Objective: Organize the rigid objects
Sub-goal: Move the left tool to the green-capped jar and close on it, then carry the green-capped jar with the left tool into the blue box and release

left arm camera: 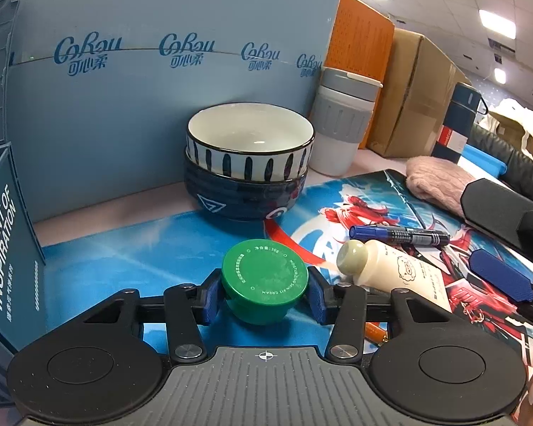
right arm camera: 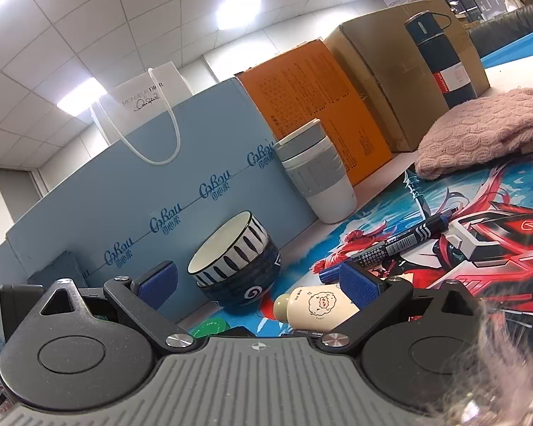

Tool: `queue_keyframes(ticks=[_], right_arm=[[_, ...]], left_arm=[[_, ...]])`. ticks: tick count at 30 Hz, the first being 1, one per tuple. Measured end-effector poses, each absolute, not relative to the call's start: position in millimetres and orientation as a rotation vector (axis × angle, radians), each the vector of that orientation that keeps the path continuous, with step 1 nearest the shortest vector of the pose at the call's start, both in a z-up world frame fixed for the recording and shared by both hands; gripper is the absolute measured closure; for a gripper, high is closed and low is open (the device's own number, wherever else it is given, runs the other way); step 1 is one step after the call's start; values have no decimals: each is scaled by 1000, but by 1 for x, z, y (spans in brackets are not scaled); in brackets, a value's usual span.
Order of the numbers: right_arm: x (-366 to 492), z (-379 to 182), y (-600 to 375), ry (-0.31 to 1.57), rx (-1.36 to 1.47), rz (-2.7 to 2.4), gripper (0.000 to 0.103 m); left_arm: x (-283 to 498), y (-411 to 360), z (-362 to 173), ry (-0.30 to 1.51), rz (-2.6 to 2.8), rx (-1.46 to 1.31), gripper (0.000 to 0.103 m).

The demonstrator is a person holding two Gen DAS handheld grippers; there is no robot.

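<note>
The left gripper (left arm camera: 264, 289) squeezes the green jar (left arm camera: 264, 277) between its jaws. The right gripper (right arm camera: 257, 280) is wide apart, the cream bottle (right arm camera: 316, 307) just inside its right jaw.

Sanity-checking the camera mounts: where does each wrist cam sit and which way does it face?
Left wrist: on the left hand-held gripper, level and low over the printed mat, facing the stacked bowls; its blue pads clamp the green cream jar; a fingertip shows bottom right.
Right wrist: on the right hand-held gripper, rolled and tilted up, ceiling visible; pads open over the cream bottle.
Shared: bowls, bottle, marker, white cup.
</note>
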State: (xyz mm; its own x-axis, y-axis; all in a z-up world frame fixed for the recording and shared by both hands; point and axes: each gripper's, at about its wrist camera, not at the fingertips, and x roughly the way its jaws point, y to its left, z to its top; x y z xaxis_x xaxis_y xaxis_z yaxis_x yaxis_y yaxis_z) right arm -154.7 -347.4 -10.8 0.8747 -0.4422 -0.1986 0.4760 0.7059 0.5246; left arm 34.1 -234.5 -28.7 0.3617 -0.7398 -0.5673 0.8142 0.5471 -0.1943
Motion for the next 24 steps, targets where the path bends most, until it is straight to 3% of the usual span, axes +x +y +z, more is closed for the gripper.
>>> queue_keyframes(ticks=[17, 24], right_arm=[[-148, -16, -344, 70, 603, -459, 5], [-124, 20, -316, 123, 561, -370, 5]], left_arm=[[1, -146, 26, 483, -1076, 19, 57], [28, -83, 54, 455, -1017, -159, 57]])
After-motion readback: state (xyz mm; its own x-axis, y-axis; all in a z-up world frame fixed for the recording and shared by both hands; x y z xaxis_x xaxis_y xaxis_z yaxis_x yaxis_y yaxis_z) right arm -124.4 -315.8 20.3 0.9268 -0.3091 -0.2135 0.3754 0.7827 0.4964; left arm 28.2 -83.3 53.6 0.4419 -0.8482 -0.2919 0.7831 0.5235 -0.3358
